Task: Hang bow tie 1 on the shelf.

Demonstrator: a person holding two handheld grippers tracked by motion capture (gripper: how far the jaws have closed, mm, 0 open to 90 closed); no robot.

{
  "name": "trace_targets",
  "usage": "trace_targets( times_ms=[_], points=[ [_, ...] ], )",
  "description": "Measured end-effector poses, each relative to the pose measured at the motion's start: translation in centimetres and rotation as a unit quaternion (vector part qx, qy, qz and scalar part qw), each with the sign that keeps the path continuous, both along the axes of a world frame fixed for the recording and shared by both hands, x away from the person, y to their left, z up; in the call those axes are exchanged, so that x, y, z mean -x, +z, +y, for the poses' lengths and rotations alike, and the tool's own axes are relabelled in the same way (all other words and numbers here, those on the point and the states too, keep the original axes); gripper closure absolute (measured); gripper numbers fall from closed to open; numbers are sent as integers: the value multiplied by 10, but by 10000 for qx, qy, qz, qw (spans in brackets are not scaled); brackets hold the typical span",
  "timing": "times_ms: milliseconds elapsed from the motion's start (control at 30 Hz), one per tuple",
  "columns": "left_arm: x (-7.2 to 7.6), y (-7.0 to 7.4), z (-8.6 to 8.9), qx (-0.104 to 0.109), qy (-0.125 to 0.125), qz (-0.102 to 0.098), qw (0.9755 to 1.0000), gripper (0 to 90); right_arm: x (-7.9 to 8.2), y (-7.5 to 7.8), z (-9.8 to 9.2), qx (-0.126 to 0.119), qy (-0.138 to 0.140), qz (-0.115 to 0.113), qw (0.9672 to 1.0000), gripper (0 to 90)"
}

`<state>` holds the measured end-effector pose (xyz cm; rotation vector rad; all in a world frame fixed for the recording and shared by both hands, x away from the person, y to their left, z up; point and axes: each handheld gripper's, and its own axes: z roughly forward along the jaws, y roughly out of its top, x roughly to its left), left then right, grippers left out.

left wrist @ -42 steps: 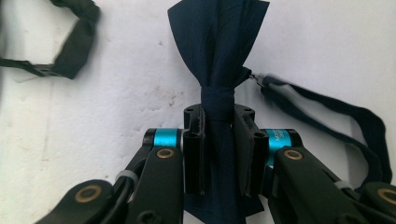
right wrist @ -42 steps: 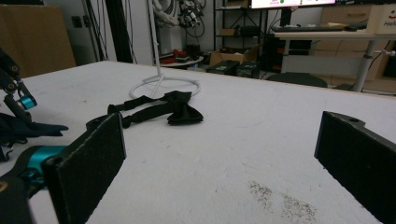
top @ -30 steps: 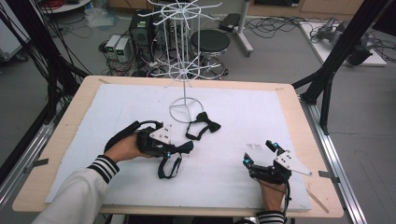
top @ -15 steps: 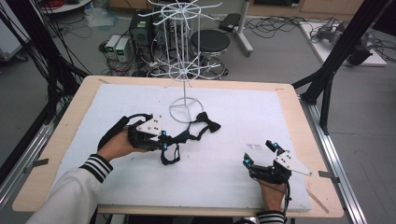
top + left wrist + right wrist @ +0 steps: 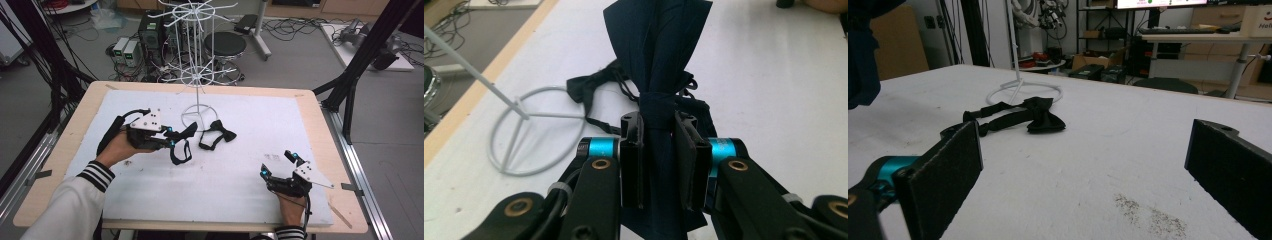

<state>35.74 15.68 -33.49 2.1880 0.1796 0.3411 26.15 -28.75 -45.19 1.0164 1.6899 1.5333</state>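
The dark navy bow tie (image 5: 659, 55) looks light, soft and floppy, so I judge it best held at its tight middle knot, where the left gripper (image 5: 172, 140) is now clamped on it, above the white mat (image 5: 300, 130) at about 9 o'clock from the wire stand (image 5: 197, 75). Its strap hangs down in a loop. The right gripper (image 5: 280, 165) rests at 5 o'clock with jaws wide apart, holding nothing.

Two bow ties: navy bow tie (image 5: 186, 134) mid-left, black bow tie (image 5: 218, 134) centre. One wire rack (image 5: 198, 60) at top. Two tools: left tool (image 5: 172, 138), right tool (image 5: 279, 165).
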Motion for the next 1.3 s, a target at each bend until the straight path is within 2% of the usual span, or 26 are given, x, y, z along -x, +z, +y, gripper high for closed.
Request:
trace_targets(
  times_ms=[67,333,500,600,833,933,1000,1133,1233,1300],
  points=[
    [-1,4,2,8,28,-35,10000,748,0,0,0,-7,5,16,10000,11],
    [-6,20,12,313,243,-129,9991,747,0,0,0,-6,1,11,10000,12],
    [-11,27,19,542,379,-79,9978,748,0,0,0,-7,2,-2,10000,11],
    [-14,29,21,529,446,-81,9976,748,0,0,0,-25,16,22,10000,11],
    [-18,42,27,761,571,-167,9953,747,0,0,0,-26,21,26,10000,11],
    [-22,49,29,766,636,-230,9948,747,0,0,0,-25,20,28,10000,11],
    [-24,52,29,849,701,-226,9937,747,0,0,0,-30,21,30,10000,11],
    [-30,56,29,840,763,-250,9932,747,0,0,0,-41,27,29,10000,11],
    [-34,57,28,955,836,-277,9915,747,0,0,0,-43,24,21,10000,11],
    [-37,58,29,945,852,-285,9915,747,0,0,0,-52,31,19,10000,11]
  ],
)
